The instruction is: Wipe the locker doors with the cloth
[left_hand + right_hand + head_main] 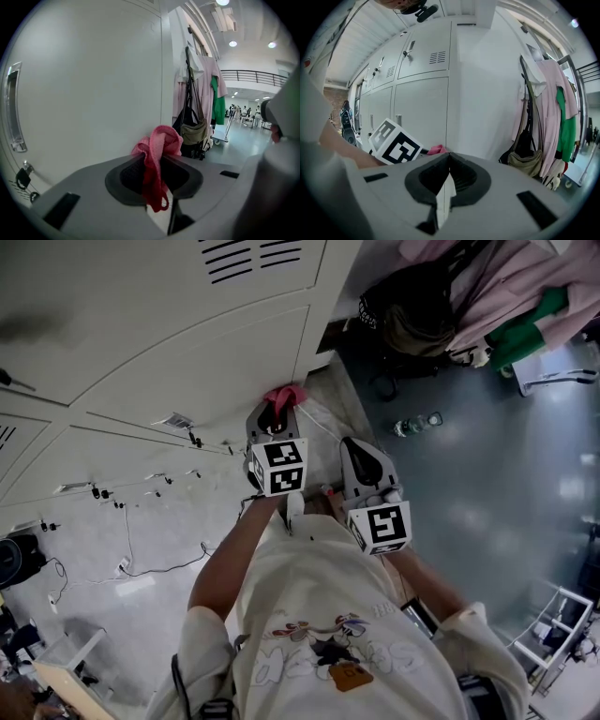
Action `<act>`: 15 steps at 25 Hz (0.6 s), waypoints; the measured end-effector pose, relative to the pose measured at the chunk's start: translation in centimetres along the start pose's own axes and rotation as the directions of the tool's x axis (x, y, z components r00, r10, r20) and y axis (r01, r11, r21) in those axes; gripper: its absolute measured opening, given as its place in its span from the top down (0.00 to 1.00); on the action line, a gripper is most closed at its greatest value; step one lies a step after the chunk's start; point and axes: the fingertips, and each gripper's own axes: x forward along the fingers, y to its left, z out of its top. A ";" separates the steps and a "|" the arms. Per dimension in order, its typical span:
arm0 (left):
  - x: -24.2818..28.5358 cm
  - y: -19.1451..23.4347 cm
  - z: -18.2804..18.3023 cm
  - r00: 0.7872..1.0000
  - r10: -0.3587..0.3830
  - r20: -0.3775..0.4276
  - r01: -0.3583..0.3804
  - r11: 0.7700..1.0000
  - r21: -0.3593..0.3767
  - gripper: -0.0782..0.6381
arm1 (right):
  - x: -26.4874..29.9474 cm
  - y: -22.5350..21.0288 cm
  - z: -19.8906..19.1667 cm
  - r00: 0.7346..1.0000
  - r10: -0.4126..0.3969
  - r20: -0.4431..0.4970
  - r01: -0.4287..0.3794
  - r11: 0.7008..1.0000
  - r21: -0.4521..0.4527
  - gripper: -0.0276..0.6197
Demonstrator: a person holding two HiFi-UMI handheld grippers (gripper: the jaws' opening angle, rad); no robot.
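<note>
Left gripper (153, 174) clamped on pink cloth (160, 143); the bunch pokes past the jaw tips, near locker door (84, 93) ahead-left, contact unclear. Right gripper (449, 158) alongside, jaws together, empty. Cloth in hand; wiping seemingly mostly to do.

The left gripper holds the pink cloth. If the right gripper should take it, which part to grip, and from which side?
Probably the bunched fold of the pink cloth that sticks out past the tips of the left gripper, coming from the right: that fold is thick and free, and the locker door crowds the left side.
</note>
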 end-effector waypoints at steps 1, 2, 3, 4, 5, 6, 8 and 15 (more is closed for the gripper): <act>0.3 -0.3 -0.2 1.000 -0.003 -0.005 0.003 1.000 0.006 0.76 | -0.1 0.0 0.0 1.000 0.000 0.000 0.000 1.000 -0.001 0.95; 0.5 -0.5 -0.3 1.000 -0.006 -0.011 0.006 1.000 0.010 0.76 | -0.2 0.0 0.1 1.000 0.000 0.001 0.000 1.000 -0.002 0.95; 0.7 -0.6 -0.5 1.000 -0.006 -0.015 0.007 1.000 0.014 0.76 | -0.2 0.0 0.1 1.000 0.000 0.002 0.000 1.000 -0.002 0.95; 0.8 -0.7 -0.6 1.000 -0.006 -0.018 0.007 1.000 0.020 0.76 | -0.3 0.0 0.1 1.000 0.001 0.002 -0.001 1.000 -0.002 0.95; 0.9 -0.8 -0.7 1.000 -0.006 -0.019 0.006 1.000 0.026 0.76 | -0.3 0.0 0.1 1.000 0.002 0.002 -0.002 1.000 -0.002 0.95; 0.9 -0.8 -0.8 1.000 -0.006 -0.020 0.007 0.999 0.031 0.76 | -0.4 0.1 0.1 1.000 0.004 0.001 -0.004 1.000 -0.001 0.95; 1.0 -0.7 -1.1 1.000 -0.007 -0.025 0.008 0.999 0.040 0.76 | -0.5 0.3 0.1 1.000 0.010 0.001 -0.010 1.000 -0.001 0.95; 0.5 1.0 -3.1 0.997 0.017 -0.073 -0.015 0.999 0.037 0.76 | -0.4 1.7 0.5 0.999 0.040 0.008 -0.040 0.999 -0.014 0.95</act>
